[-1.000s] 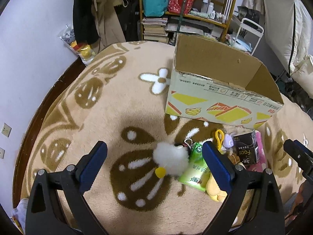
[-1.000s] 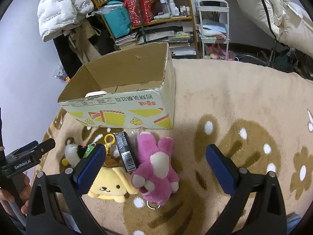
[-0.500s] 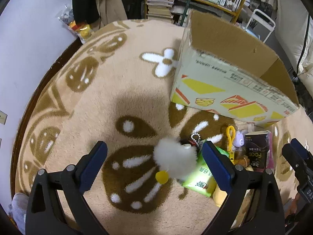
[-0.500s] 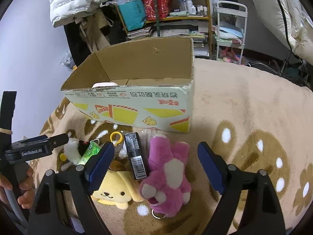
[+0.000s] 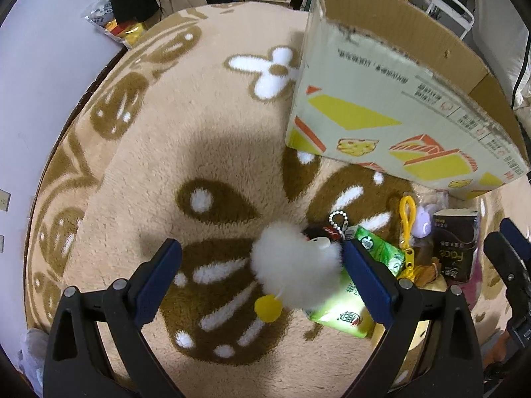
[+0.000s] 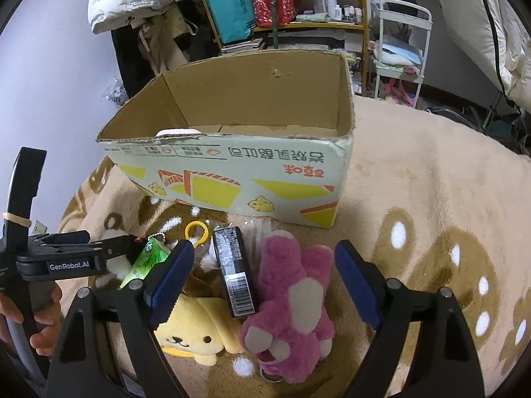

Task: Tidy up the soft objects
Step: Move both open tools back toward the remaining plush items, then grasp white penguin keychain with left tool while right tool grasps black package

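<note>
A white fluffy plush (image 5: 295,272) with a yellow ball lies on the carpet between the open fingers of my left gripper (image 5: 262,277), close to the right finger. A pink plush bear (image 6: 292,305) lies between the open fingers of my right gripper (image 6: 265,282). A yellow plush dog (image 6: 195,328) lies to its left, partly behind the left finger. The open cardboard box (image 6: 239,165) stands just behind the pile; something pale shows inside its left end. The box also shows in the left wrist view (image 5: 398,106).
A green drink carton (image 5: 355,285), a dark carton (image 6: 234,275), a yellow clip (image 5: 407,219) and a small purple charm (image 5: 421,222) lie among the plush toys. Shelves (image 6: 282,6), hanging coats and a white trolley (image 6: 401,43) stand behind the patterned carpet (image 5: 186,126).
Both grippers have moved lower and closer to the pile. The white plush now sits between the left fingers and the pink bear between the right fingers.
</note>
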### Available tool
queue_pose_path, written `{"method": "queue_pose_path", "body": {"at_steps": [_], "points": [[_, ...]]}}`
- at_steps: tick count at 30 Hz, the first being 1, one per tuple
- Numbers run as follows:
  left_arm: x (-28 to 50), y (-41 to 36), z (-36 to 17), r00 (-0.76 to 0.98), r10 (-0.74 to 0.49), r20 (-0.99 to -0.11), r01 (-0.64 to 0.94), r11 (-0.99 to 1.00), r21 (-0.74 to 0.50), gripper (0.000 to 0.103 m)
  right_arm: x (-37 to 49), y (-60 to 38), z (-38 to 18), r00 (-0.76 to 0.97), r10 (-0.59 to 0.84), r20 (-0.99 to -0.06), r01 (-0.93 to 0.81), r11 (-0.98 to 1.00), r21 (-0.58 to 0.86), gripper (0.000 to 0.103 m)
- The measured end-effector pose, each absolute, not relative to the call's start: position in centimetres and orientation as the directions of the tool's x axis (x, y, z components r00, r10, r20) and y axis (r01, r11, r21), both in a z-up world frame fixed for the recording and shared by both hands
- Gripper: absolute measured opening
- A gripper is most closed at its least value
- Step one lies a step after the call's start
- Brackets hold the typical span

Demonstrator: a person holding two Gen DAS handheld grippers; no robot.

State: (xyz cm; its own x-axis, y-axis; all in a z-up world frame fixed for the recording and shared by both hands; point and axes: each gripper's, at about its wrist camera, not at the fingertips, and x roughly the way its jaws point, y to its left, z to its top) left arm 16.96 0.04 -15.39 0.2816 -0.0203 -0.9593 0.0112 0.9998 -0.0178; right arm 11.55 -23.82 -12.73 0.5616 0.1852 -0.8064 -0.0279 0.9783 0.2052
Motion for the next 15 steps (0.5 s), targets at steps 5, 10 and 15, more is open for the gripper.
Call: {"method": "queue_pose_path", "body": {"at_steps": [5, 10, 15], "points": [[17.1, -0.2, -16.1, 0.273, -0.014, -0.962, 0.024, 1.0, -0.007, 0.096, 11.7, -23.3, -12.8, 0.566, 0.187, -0.803, -0.049, 0.98, 0.194, 0.084], [17.2, -1.0, -16.3, 0.294, 0.027, -0.955, 0.052, 0.998, 0.044, 0.096, 12.0, -22.9, -13.1, 0.548, 0.204, -0.811, -0.064, 0.977, 0.202, 0.075], [17.4, -1.1, -16.4, 0.299, 0.034, -0.954, 0.062, 0.997, 0.055, 0.096, 12.1, -22.6, -13.5, 0.524, 0.23, -0.82, -0.075, 0.971, 0.225, 0.058]]}}
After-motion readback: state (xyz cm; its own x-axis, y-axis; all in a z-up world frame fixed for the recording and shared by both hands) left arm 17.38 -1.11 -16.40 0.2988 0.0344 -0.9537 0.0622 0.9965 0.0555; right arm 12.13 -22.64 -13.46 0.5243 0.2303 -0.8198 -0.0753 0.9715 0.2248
